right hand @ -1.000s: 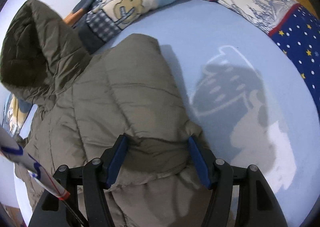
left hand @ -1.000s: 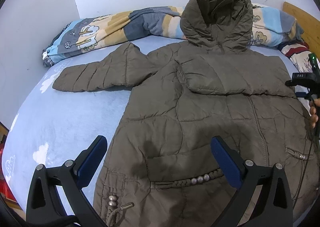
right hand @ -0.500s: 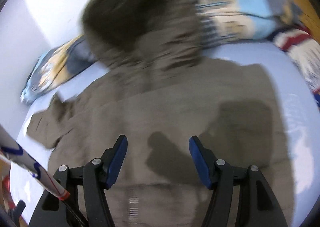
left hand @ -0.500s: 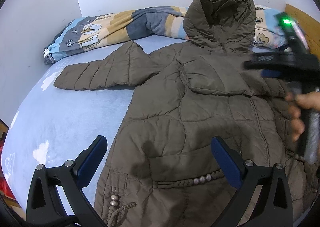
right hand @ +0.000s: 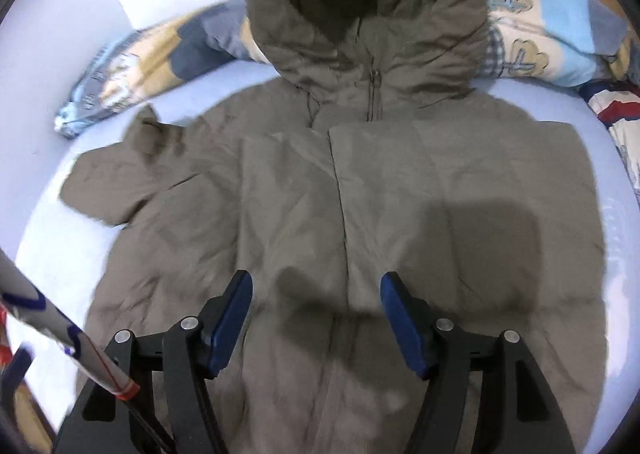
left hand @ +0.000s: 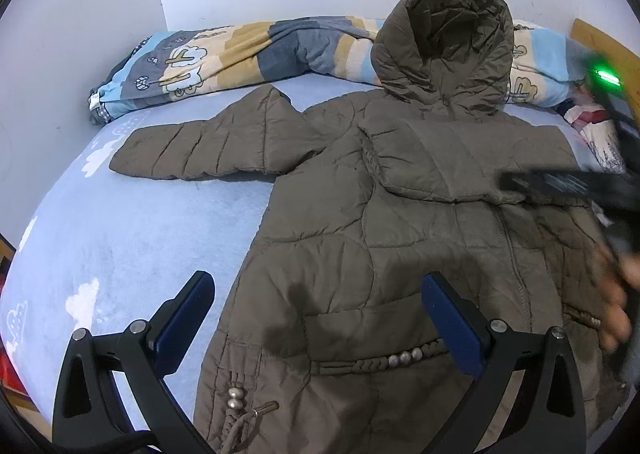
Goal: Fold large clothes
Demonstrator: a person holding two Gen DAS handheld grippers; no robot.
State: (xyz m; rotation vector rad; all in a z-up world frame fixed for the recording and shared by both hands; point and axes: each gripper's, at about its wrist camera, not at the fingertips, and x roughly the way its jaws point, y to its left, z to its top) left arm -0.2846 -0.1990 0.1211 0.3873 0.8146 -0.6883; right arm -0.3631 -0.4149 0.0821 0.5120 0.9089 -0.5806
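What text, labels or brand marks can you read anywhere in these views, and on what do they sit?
No readable text in either view.
Quilted coat: no label or brand mark visible.
Patterned blanket: tree and cloud drawings only, no words.
Red, white and blue fabric: a print, too blurred to tell whether it carries lettering.
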